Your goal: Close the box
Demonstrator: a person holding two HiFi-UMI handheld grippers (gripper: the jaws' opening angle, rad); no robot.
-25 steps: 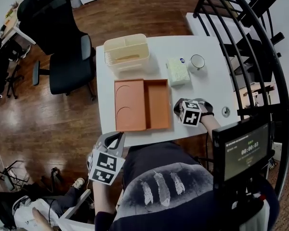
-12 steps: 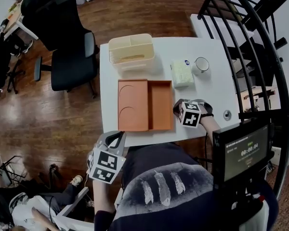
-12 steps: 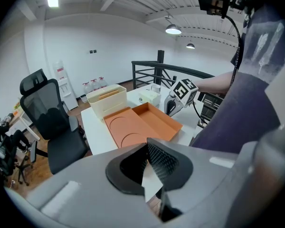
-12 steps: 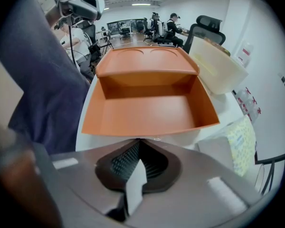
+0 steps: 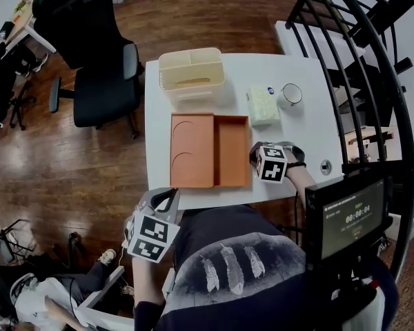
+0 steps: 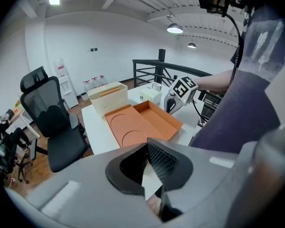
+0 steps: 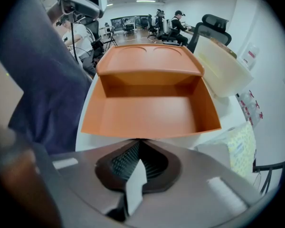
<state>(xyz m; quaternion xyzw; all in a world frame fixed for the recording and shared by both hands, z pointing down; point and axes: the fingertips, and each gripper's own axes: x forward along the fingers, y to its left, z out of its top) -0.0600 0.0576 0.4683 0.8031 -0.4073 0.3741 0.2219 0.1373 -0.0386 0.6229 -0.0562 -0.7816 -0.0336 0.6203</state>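
An orange box (image 5: 212,150) lies open on the white table (image 5: 305,133), its flat lid with two round imprints to the left and its empty tray to the right. My right gripper (image 5: 254,156) rests on the table just right of the tray, shut and empty, facing the tray's near wall (image 7: 149,109). My left gripper (image 5: 165,198) hangs off the table's near left corner, shut on nothing, looking across at the box (image 6: 142,122). Both grippers show closed, empty jaws in their own views (image 6: 149,169) (image 7: 135,169).
A cream slotted basket (image 5: 190,73) stands behind the box. A pale packet (image 5: 263,105) and a white mug (image 5: 290,94) sit at the back right. A black office chair (image 5: 96,54) is left of the table, a black railing (image 5: 362,81) on the right.
The head view has shifted slightly, so the table sits a bit to the right. Both grippers stay where they were, still shut. The box lies open as before.
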